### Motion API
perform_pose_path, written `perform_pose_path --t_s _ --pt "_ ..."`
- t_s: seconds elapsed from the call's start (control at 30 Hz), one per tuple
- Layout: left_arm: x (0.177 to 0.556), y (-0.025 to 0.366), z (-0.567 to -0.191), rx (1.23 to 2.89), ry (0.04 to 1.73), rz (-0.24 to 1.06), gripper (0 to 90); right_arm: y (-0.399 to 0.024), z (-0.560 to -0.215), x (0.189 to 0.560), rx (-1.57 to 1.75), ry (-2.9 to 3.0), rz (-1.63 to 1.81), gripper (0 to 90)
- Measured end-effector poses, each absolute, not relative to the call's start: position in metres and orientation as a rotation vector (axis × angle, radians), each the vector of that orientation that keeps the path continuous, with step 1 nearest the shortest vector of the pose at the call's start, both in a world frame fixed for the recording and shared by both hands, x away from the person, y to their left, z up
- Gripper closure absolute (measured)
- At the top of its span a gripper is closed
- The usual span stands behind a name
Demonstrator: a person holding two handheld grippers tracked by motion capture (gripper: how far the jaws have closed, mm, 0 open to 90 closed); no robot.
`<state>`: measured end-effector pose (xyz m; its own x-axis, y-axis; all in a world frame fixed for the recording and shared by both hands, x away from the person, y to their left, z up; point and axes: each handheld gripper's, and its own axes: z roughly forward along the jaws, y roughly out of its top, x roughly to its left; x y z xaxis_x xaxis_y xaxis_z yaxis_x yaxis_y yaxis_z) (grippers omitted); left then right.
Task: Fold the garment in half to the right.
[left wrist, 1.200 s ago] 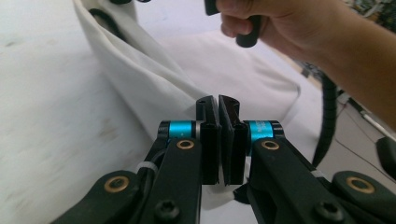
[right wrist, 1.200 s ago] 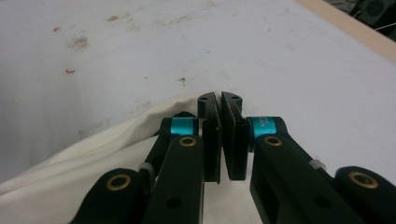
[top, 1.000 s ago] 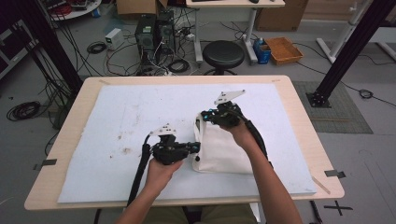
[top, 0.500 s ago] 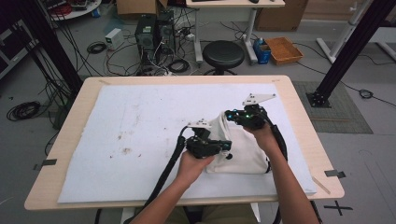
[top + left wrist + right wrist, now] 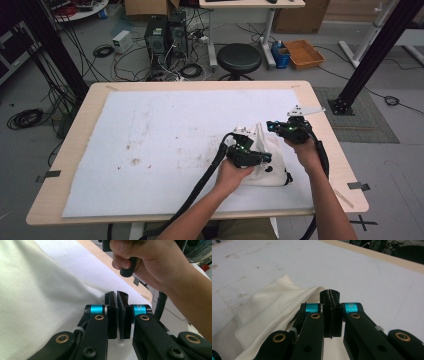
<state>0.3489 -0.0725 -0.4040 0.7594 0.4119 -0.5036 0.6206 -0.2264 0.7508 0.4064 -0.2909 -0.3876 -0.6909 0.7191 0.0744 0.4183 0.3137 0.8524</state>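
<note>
A cream cloth (image 5: 267,160) lies bunched on the white sheet (image 5: 165,145) that covers the table (image 5: 75,130), toward the sheet's right-hand end and close to the person's edge. Part of it rises in a peak at its far side, while the rest spreads flat toward the person.

The left tongs (image 5: 267,158) sit over the cloth's near half. In the left gripper view their jaws are pressed flat together with no fabric between them, and the cloth spreads out to the side of and beneath them (image 5: 37,297). The person's other hand (image 5: 150,262) shows just beyond them, wrapped around a dark handle.

The right tongs (image 5: 270,125) hover at the cloth's far right edge, just beside the peak. In the right gripper view their jaws are also pressed together on nothing, with the cloth's folded edge (image 5: 274,305) lying just left of and under them.
</note>
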Motion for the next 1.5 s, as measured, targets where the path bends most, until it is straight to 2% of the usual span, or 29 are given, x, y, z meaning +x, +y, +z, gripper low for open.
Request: perform_pose_path --t_s 0.57,0.6,0.67,0.8,0.9,1.07,1.17,1.27,1.3,1.5 --pt "0.351 -0.113 -0.418 1.925 0.809 -0.26 85.2 -0.323 -0.398 0.395 1.121 2.217 1.34 90.0" --pt "0.351 -0.112 -0.418 1.932 0.806 -0.251 79.6 -0.325 -0.398 0.394 1.126 2.219 1.335 84.7" --pt "0.35 -0.107 -0.415 1.94 0.796 -0.196 68.9 -0.327 -0.399 0.394 1.169 2.226 1.328 66.8" --pt "0.352 -0.084 -0.407 1.936 0.78 -0.048 49.8 -0.328 -0.401 0.394 1.228 2.214 1.283 53.6" --pt "0.354 -0.062 -0.406 1.929 0.787 0.053 38.9 -0.325 -0.403 0.394 1.239 2.219 1.25 50.4" --pt "0.354 -0.019 -0.41 1.893 0.807 0.151 35.9 -0.31 -0.414 0.402 1.264 2.267 1.182 47.0" --pt "0.354 0.009 -0.413 1.891 0.842 0.191 35.9 -0.303 -0.428 0.41 1.37 2.3 1.179 48.5" --pt "0.353 0.035 -0.414 1.867 0.885 0.217 35.9 -0.297 -0.435 0.412 1.331 2.389 1.176 83.5" --pt "0.352 0.043 -0.414 1.859 0.895 0.226 35.9 -0.295 -0.433 0.41 1.276 2.392 1.16 86.8" --pt "0.348 0.085 -0.415 1.812 0.955 0.265 35.9 -0.295 -0.409 0.389 1.151 2.267 1.118 87.8"
